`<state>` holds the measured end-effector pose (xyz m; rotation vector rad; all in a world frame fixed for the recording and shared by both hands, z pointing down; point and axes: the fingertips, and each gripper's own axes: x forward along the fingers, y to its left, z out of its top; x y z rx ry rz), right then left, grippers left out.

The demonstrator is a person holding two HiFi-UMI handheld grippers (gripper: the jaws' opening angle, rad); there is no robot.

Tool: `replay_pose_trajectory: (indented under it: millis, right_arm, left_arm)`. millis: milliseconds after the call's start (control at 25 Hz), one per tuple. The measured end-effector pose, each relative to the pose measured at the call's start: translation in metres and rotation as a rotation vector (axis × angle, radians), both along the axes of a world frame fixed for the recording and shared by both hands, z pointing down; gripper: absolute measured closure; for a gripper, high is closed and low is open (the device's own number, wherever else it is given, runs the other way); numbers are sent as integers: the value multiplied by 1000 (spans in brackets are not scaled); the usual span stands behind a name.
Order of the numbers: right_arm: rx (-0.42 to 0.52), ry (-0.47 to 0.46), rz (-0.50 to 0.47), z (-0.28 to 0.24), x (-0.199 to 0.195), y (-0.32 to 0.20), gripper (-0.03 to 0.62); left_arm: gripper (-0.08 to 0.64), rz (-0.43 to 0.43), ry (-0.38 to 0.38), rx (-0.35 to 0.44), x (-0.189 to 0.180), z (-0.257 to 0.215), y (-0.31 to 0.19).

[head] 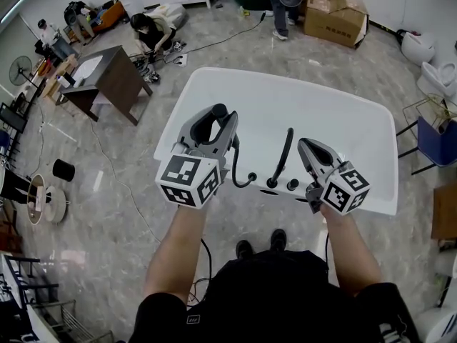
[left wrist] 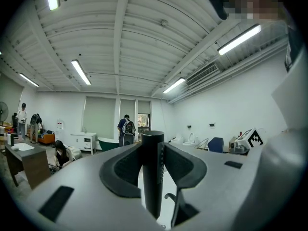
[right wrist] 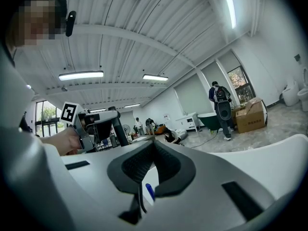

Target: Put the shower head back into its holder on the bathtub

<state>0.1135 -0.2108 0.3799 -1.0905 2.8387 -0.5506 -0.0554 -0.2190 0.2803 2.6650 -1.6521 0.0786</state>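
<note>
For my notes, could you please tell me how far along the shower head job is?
Done: the left claw has the shower head gripped. In hand: it's held above the bathtub rim. Left: setting it back among the black fittings; right claw shut, empty.

No legible text found, print on box (head: 335, 21) too small to be read, square markers borne on cubes (head: 187, 181).

The shower head (left wrist: 153, 172) is smooth matt black. The bathtub (head: 343, 113) is glossy white. The fingers (left wrist: 122, 170) are matt grey plastic faced with finely ribbed black pads. The floor (head: 128, 213) looks like polished grey stone.
</note>
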Motion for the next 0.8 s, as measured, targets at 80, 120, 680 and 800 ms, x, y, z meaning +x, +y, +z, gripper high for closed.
replay_pose_trajectory:
  millis: [80, 120, 680, 800]
  right_arm:
    - [0, -4, 2, 0, 0, 0, 578]
    - [0, -6, 3, 0, 1, 0, 578]
    - [-55, 33, -26, 23, 0, 11, 578]
    - [-82, 37, -35, 34, -2, 15, 578]
  left_arm:
    - [410, 8, -6, 8, 2, -4, -1]
    - [410, 8, -12, 6, 2, -4, -2]
    - [410, -1, 11, -164, 4, 73, 3]
    - [410, 4, 11, -219, 7, 98, 8]
